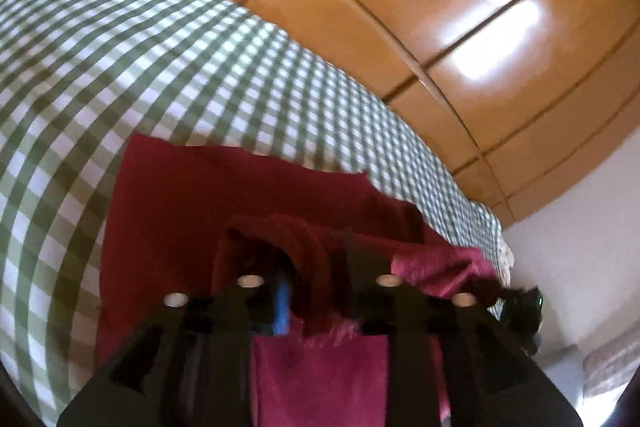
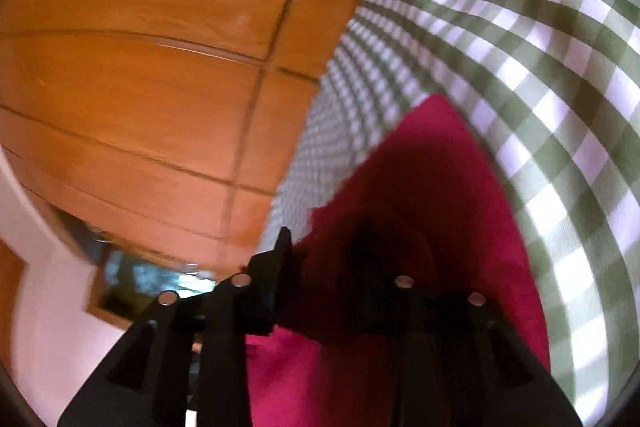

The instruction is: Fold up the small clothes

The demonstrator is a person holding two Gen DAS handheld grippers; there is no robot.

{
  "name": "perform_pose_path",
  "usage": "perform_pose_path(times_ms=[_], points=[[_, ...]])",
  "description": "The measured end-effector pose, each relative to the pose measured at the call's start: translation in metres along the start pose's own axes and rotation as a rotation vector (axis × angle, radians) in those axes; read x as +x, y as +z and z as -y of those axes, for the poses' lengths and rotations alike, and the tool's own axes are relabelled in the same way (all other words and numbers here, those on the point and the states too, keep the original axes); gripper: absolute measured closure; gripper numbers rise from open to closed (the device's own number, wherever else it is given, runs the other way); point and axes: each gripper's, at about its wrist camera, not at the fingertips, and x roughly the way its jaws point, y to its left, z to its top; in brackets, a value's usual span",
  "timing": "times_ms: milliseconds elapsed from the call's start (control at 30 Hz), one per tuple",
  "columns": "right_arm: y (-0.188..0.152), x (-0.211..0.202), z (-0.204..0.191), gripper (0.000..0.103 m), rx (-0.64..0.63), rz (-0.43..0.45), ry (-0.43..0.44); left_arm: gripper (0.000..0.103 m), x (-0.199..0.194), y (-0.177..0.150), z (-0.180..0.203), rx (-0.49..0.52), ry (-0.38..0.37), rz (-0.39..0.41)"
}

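Note:
A dark red garment (image 1: pixel 224 195) lies on a green and white checked cloth (image 1: pixel 120 67). My left gripper (image 1: pixel 308 259) is shut on a bunched edge of the garment, which wraps over and between its black fingers. The right gripper shows in the left wrist view (image 1: pixel 520 301) at the far right, holding the same edge. In the right wrist view the garment (image 2: pixel 440 167) spreads ahead, and my right gripper (image 2: pixel 324 259) is shut on a dark fold of it. The checked cloth (image 2: pixel 540 67) lies beyond.
Orange wooden cabinet doors (image 1: pixel 440 7) stand behind the checked surface; they also fill the left of the right wrist view (image 2: pixel 140 47). A white wall (image 1: pixel 580 247) is at the right. Both views are motion-blurred.

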Motion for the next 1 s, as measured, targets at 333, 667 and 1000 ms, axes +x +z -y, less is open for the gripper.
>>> perform_pose_path(times_ms=[333,667,1000], points=[[-0.033,-0.031,-0.033,0.020,-0.311,0.198,-0.153,0.015,-0.056,-0.032,-0.030,-0.066,0.059,0.233],[-0.059,-0.059,-0.043,0.053,-0.460,0.050,-0.320,0.025,-0.039,-0.080,0.017,0.277,0.183,0.096],[-0.066,-0.042,-0.064,0.095,-0.575,0.041,-0.417,0.096,-0.053,-0.059,0.020,0.292,0.257,0.119]])
